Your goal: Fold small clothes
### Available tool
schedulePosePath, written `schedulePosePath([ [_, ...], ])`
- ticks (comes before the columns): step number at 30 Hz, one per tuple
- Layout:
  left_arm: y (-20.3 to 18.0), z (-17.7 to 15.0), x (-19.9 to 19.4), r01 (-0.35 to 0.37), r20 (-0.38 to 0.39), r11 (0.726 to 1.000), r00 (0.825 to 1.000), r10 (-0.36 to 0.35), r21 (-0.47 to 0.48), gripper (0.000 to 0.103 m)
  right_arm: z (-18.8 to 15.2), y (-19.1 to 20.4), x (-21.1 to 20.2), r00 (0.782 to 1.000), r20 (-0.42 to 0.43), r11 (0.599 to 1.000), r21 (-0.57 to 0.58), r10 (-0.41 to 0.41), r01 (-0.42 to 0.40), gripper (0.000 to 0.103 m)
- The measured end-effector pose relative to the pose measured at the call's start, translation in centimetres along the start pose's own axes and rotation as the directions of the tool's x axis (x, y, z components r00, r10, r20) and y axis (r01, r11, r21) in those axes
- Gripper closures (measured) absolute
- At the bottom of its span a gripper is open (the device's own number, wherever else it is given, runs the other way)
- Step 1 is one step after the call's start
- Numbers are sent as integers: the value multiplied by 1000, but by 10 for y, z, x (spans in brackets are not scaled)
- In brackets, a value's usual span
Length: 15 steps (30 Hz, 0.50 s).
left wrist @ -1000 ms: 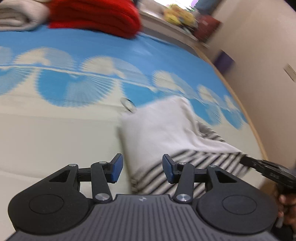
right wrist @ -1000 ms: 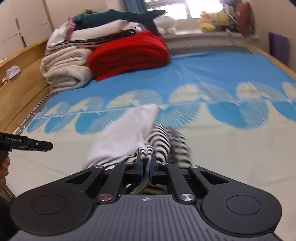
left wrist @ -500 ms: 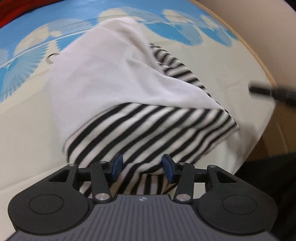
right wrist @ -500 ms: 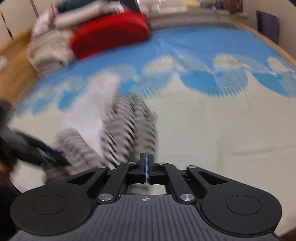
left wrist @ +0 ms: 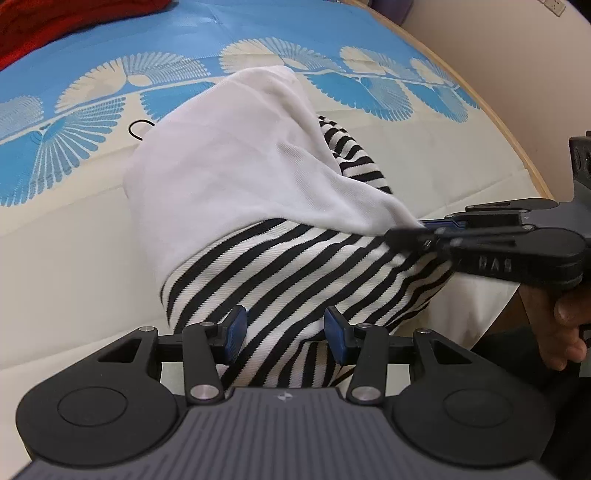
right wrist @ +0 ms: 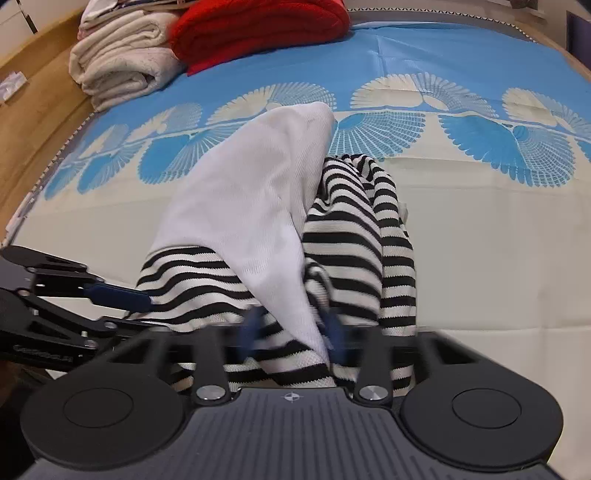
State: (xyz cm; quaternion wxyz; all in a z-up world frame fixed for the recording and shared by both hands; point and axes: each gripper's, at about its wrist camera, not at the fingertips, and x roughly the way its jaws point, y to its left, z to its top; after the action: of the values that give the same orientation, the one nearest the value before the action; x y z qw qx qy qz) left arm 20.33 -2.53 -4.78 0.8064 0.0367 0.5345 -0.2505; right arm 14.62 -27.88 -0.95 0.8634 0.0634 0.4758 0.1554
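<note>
Both my grippers sit at the striped-and-white garment (left wrist: 258, 206) on the bed (left wrist: 74, 258): left gripper (left wrist: 282, 332) jaws apart, right gripper (right wrist: 291, 328) too blurry to tell.

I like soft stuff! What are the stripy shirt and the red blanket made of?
The stripy shirt looks like soft knit cloth, likely cotton: fine ribs show and it droops in folds. The red blanket looks like thick, fuzzy knit or fleece, matte and ridged, though it's too far away to be sure.
</note>
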Motion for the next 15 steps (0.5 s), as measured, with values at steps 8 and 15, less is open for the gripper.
schedulePosePath([
  [8, 5, 4, -34, 95, 110, 994, 990, -88, -55, 52, -7, -46, -76, 960, 253, 969, 183, 118, -167, 98],
  [15, -16, 6, -20, 132, 39, 990, 990, -134, 46, 52, -34, -100, -78, 995, 96, 971, 236, 24, -46, 98],
])
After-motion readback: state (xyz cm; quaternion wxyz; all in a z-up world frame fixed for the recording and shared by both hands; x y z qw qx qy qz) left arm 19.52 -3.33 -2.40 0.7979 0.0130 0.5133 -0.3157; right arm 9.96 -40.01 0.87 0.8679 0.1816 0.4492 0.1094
